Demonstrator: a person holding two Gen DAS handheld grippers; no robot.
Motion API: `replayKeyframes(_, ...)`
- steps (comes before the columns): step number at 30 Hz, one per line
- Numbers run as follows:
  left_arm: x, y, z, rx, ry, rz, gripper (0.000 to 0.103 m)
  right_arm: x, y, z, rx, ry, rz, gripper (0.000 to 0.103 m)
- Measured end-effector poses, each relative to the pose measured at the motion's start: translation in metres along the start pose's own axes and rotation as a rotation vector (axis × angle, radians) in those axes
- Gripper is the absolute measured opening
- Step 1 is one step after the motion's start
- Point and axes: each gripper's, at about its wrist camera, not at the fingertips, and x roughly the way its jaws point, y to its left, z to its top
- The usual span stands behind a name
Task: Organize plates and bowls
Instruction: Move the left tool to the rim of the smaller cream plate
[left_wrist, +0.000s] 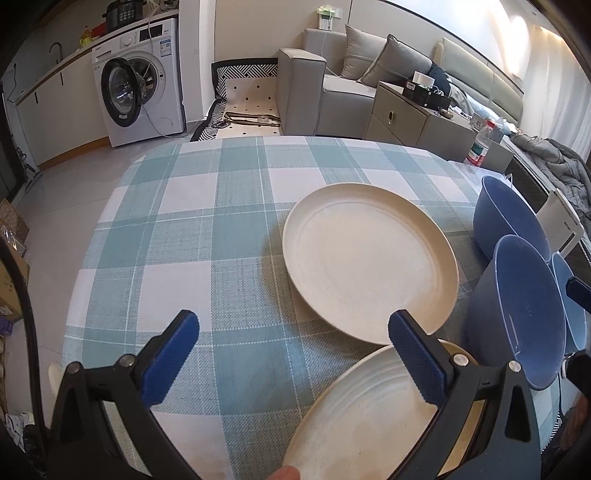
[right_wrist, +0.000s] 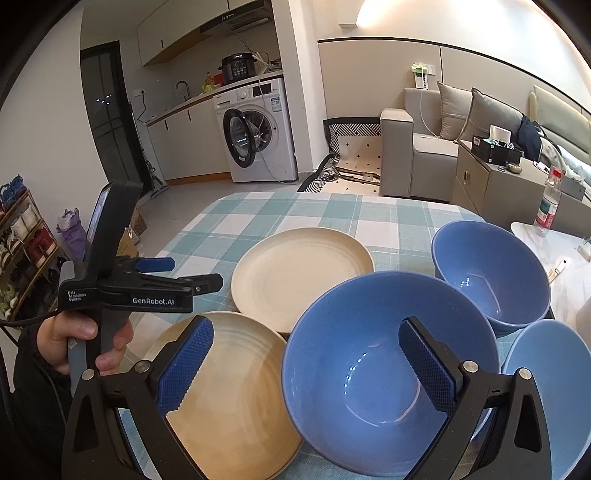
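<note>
1. Left gripper (left_wrist: 291, 356) jaws apart, empty, above the desk (left_wrist: 207, 236); its right finger overlaps the near plate (left_wrist: 362, 417).
2. Far plate (left_wrist: 369, 258) lies at 1 o'clock.
3. Right gripper (right_wrist: 306, 363) gapes wide over the nearest blue bowl (right_wrist: 373, 373); two more bowls (right_wrist: 491, 269) at 2 o'clock.

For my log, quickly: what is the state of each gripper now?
Left gripper: open, holding nothing.
Right gripper: open, holding nothing, above the near blue bowl.
</note>
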Motion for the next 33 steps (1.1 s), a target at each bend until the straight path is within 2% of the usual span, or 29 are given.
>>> replayKeyframes(14, 0.018, 0.002, 0.008, 0.003, 0.044, 0.024, 0.103, 0.018, -0.010, 0.023, 0.019, 0.015, -0.037, 0.102)
replayKeyframes(27, 0.049, 0.014, 0.015, 0.009, 0.099, 0.119, 0.103, 0.033, 0.000, 0.029, -0.016, 0.043, -0.033, 0.102)
replayKeyframes(33, 0.058, 0.017, 0.011, 0.015, 0.114, 0.124, 0.103, 0.038, -0.001, 0.029, -0.013, 0.053, -0.039, 0.102)
